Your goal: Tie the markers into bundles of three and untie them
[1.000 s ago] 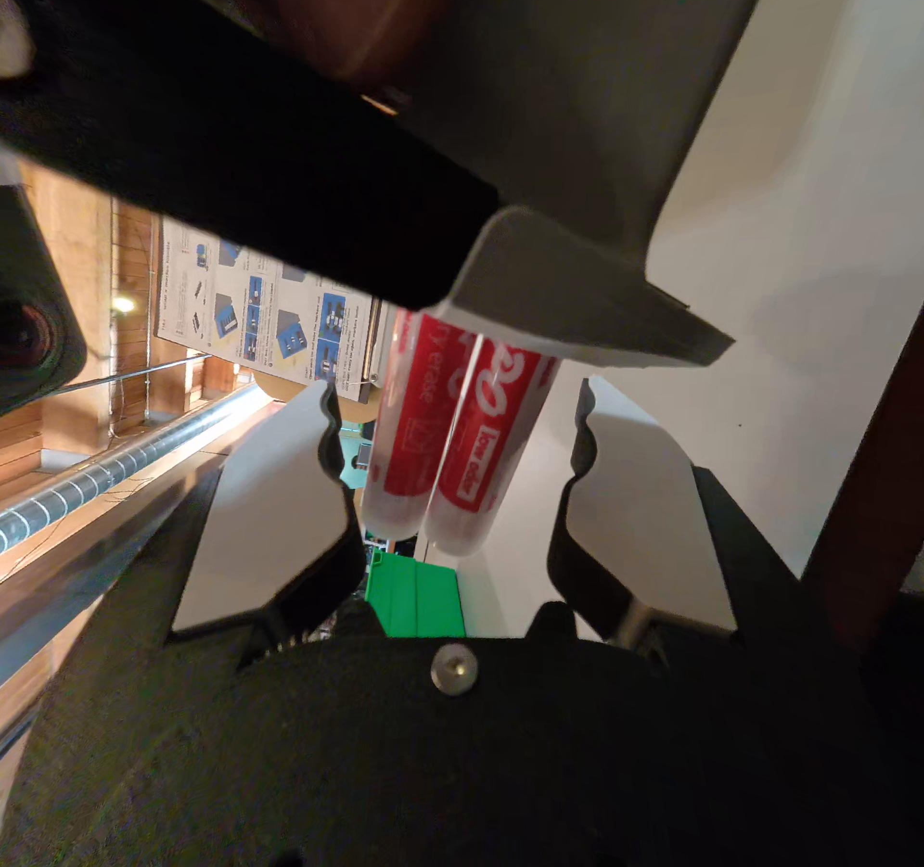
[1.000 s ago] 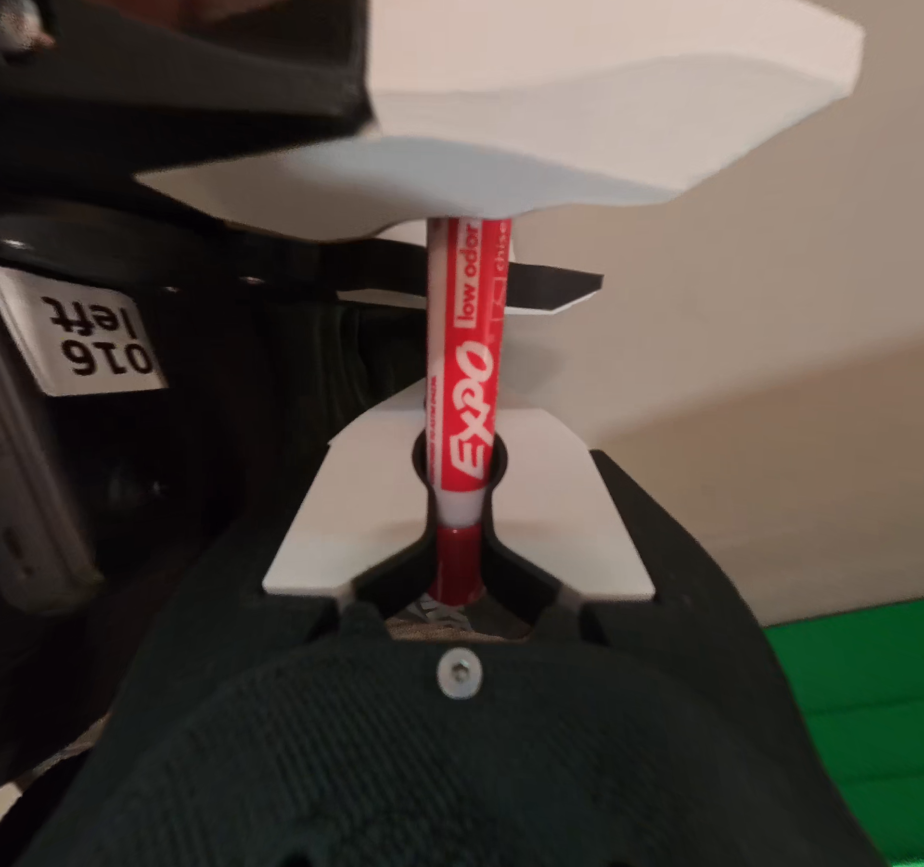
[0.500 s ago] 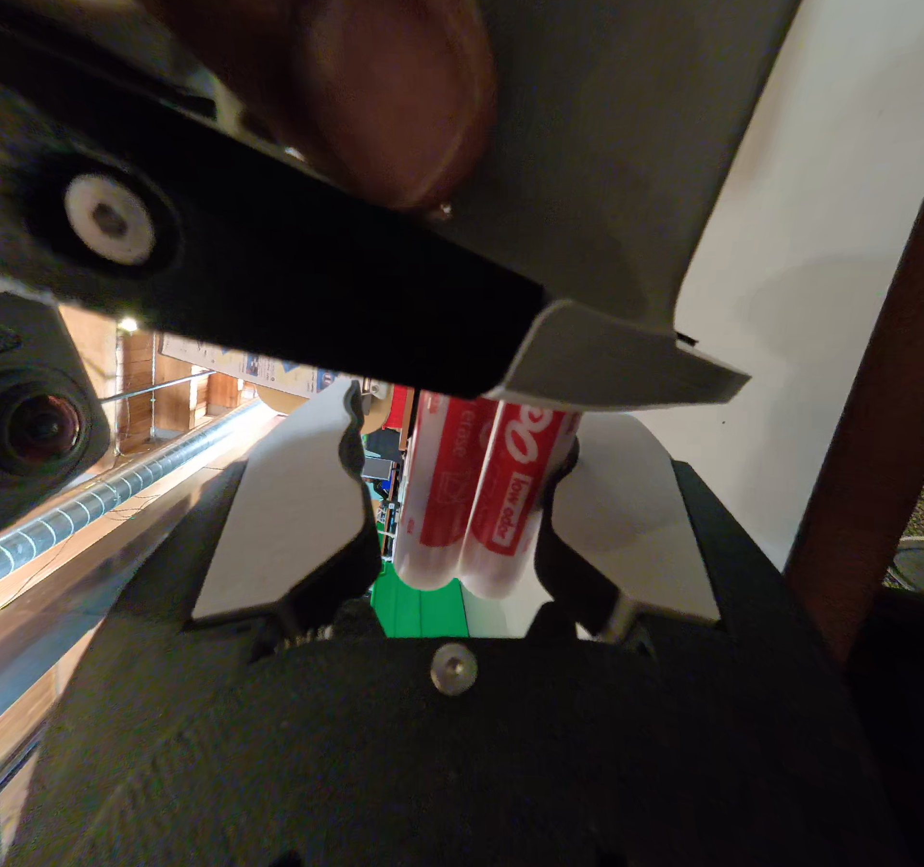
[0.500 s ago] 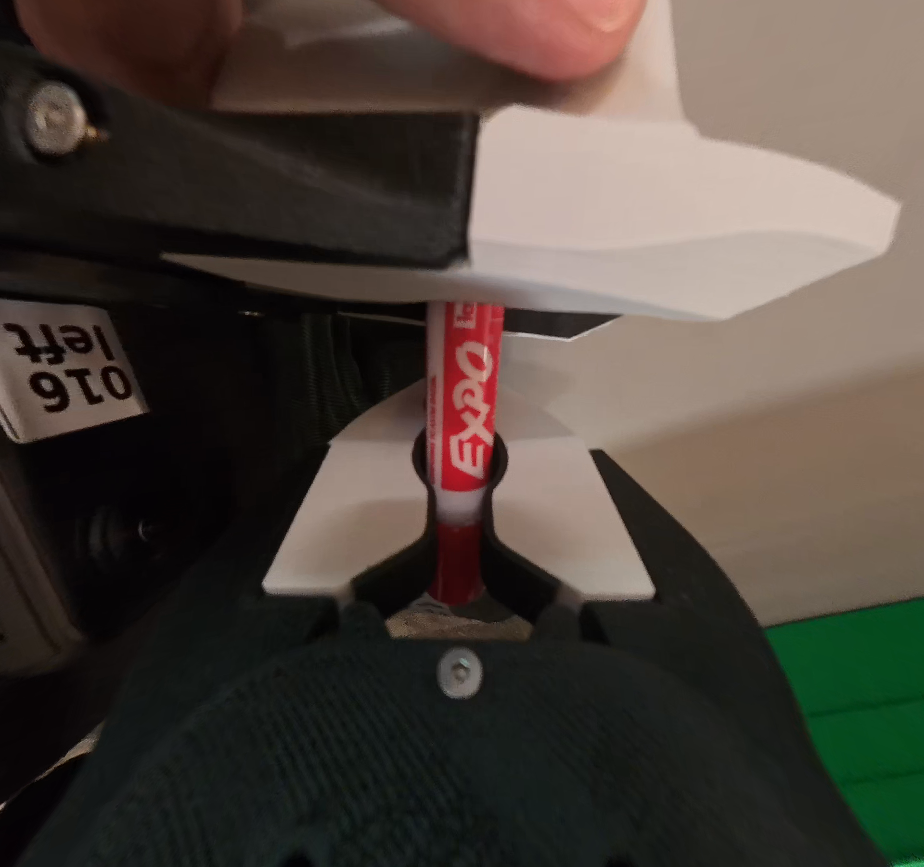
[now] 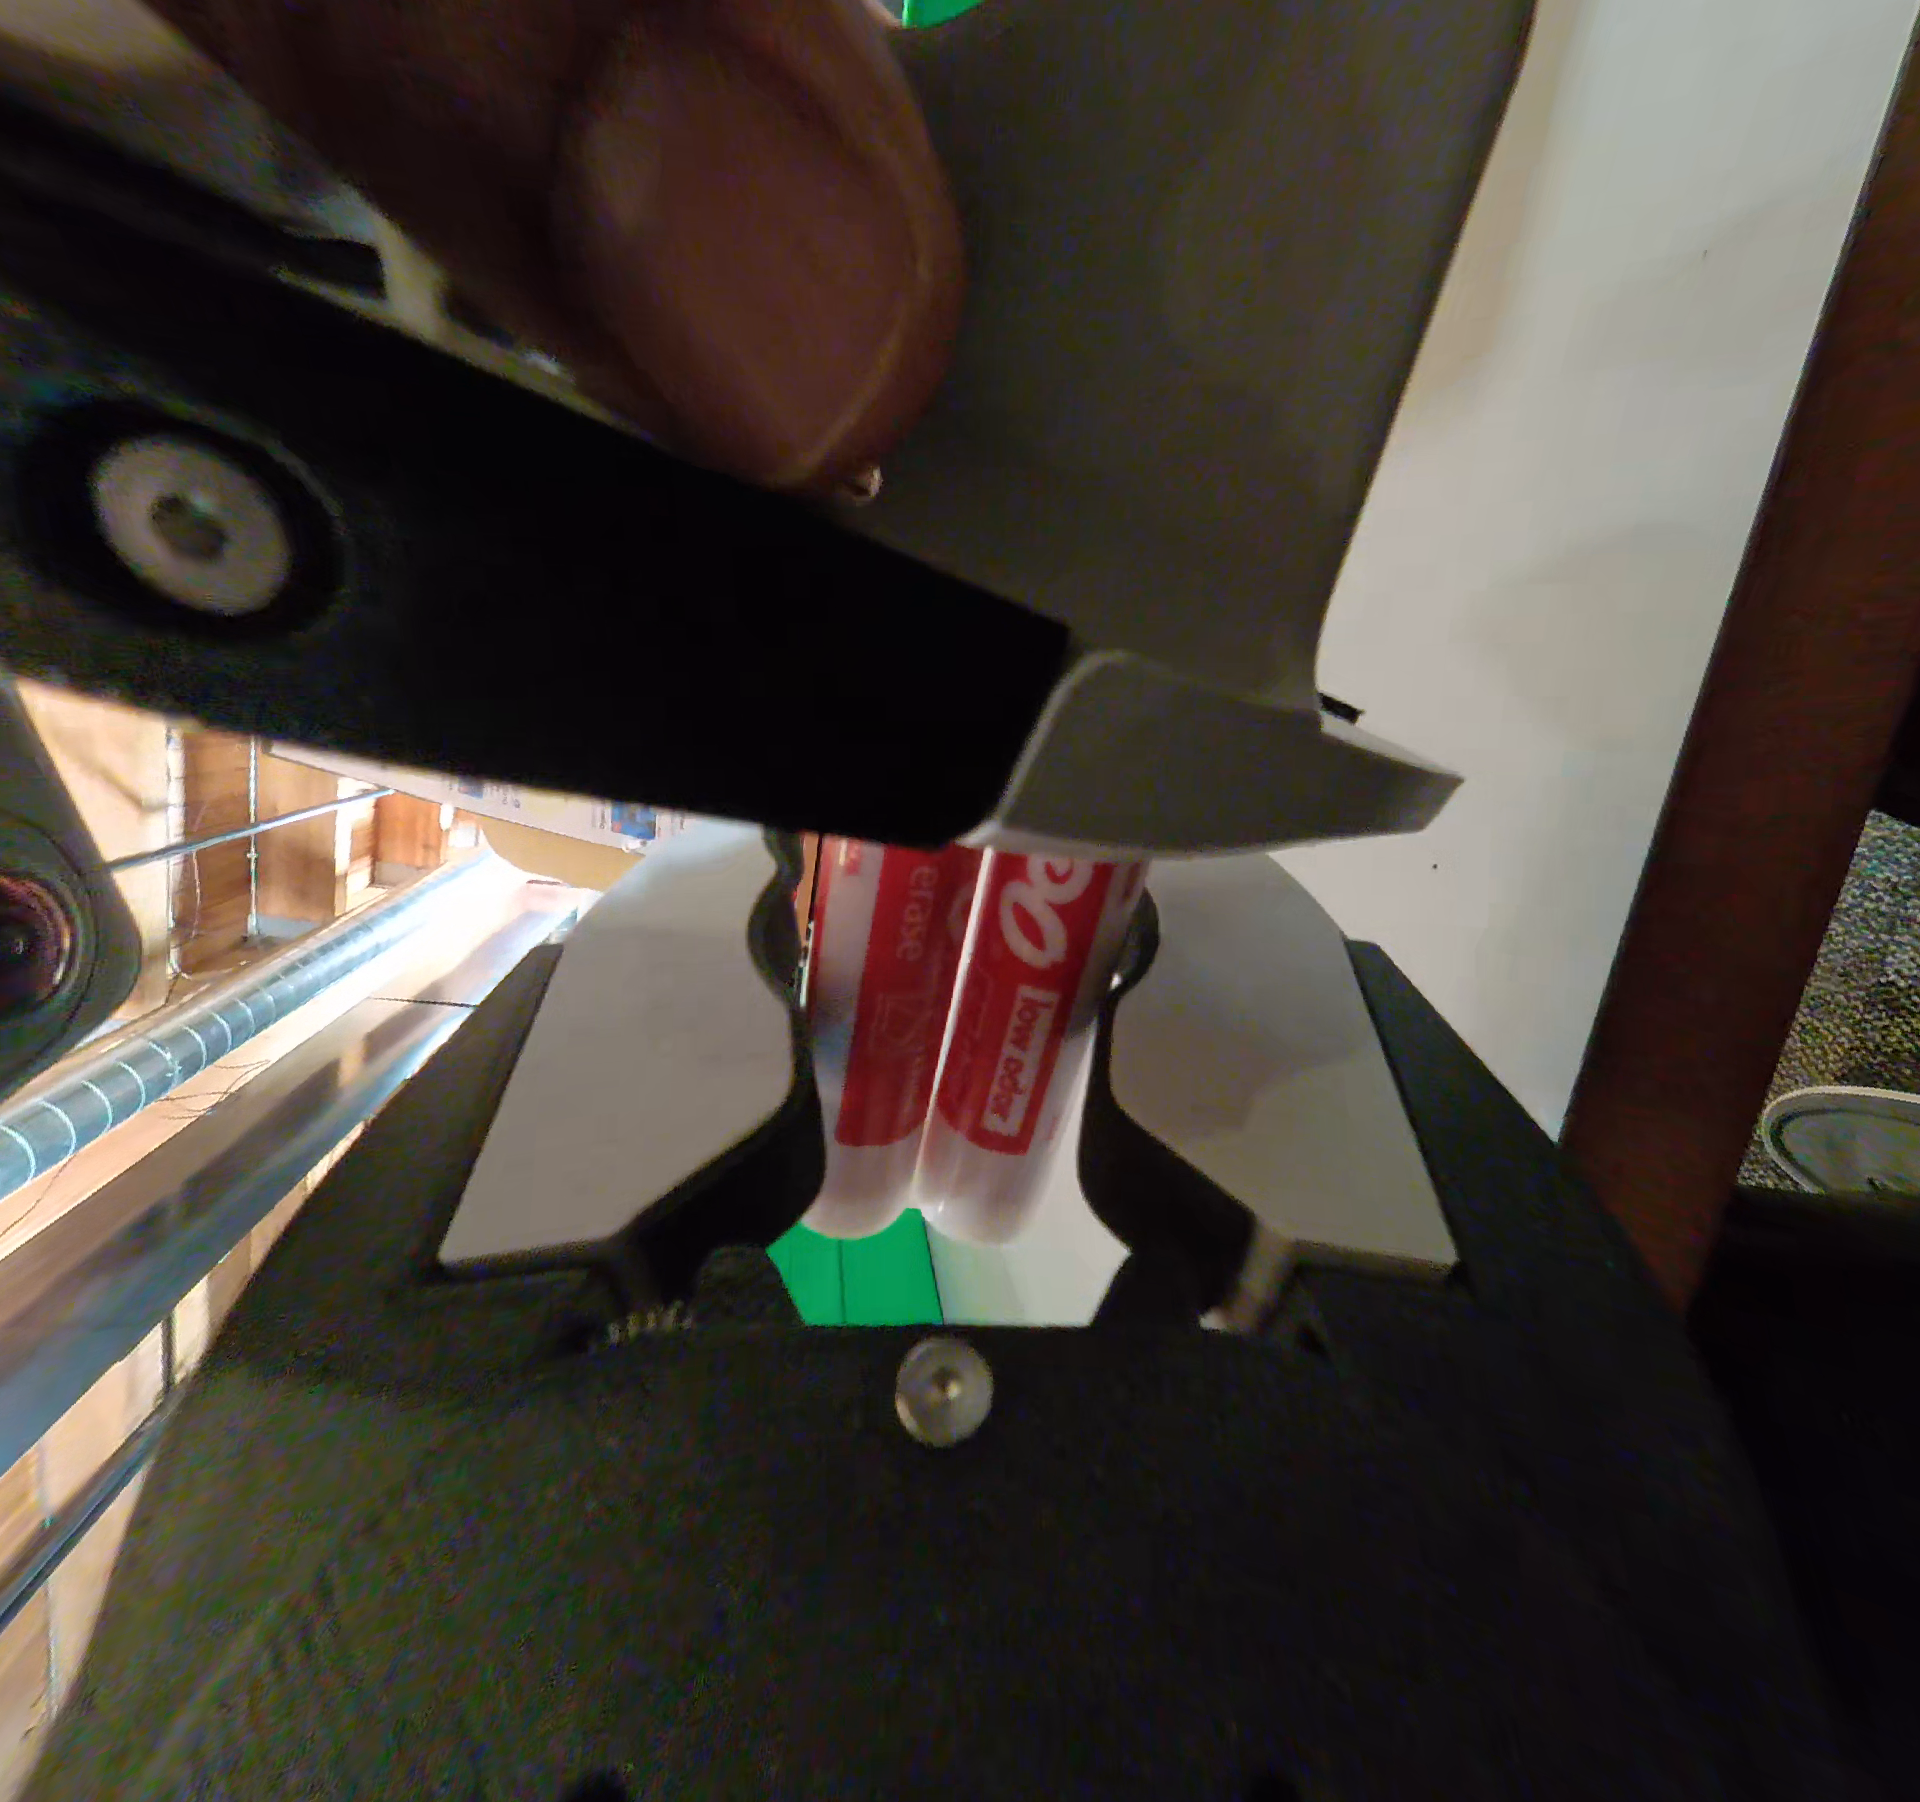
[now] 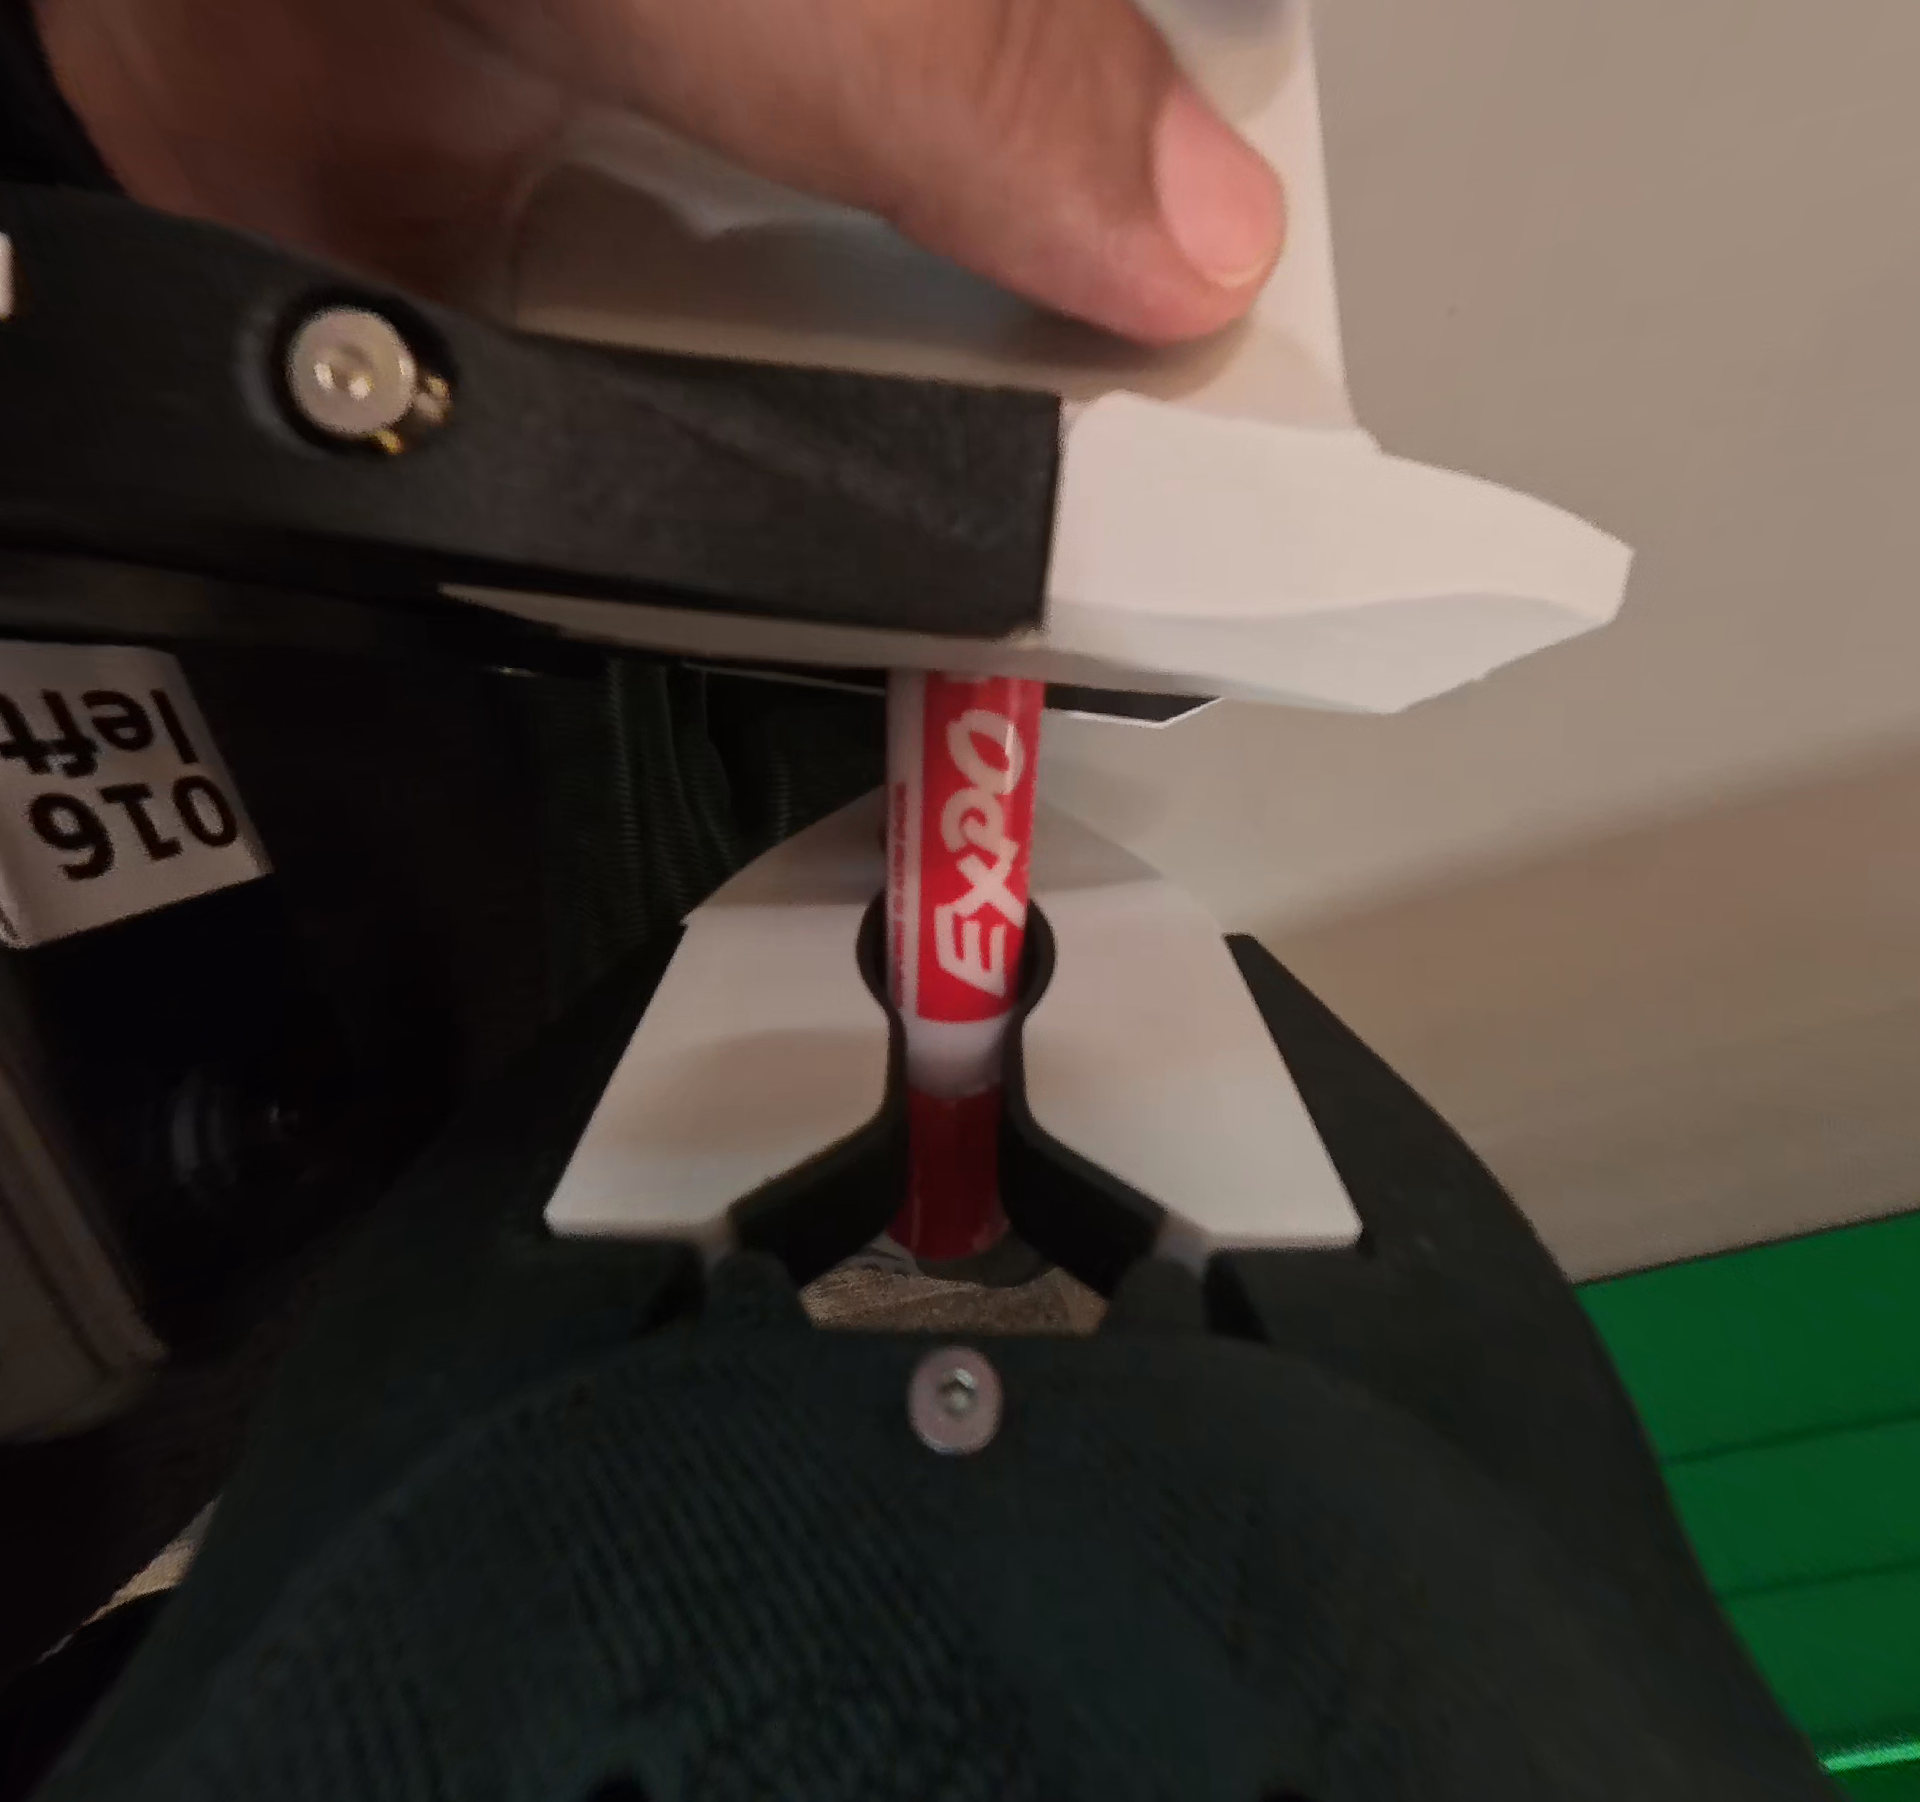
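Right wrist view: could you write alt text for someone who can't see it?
A red marker stands clamped between the right gripper fingers, with the left gripper crossing just above it. A hand presses on that upper gripper, before a beige wall.

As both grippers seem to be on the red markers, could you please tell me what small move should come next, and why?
Probably ease the right gripper open a little: the left gripper looks closed on the red markers from both sides, so both grippers clamp the same load and one could let go.
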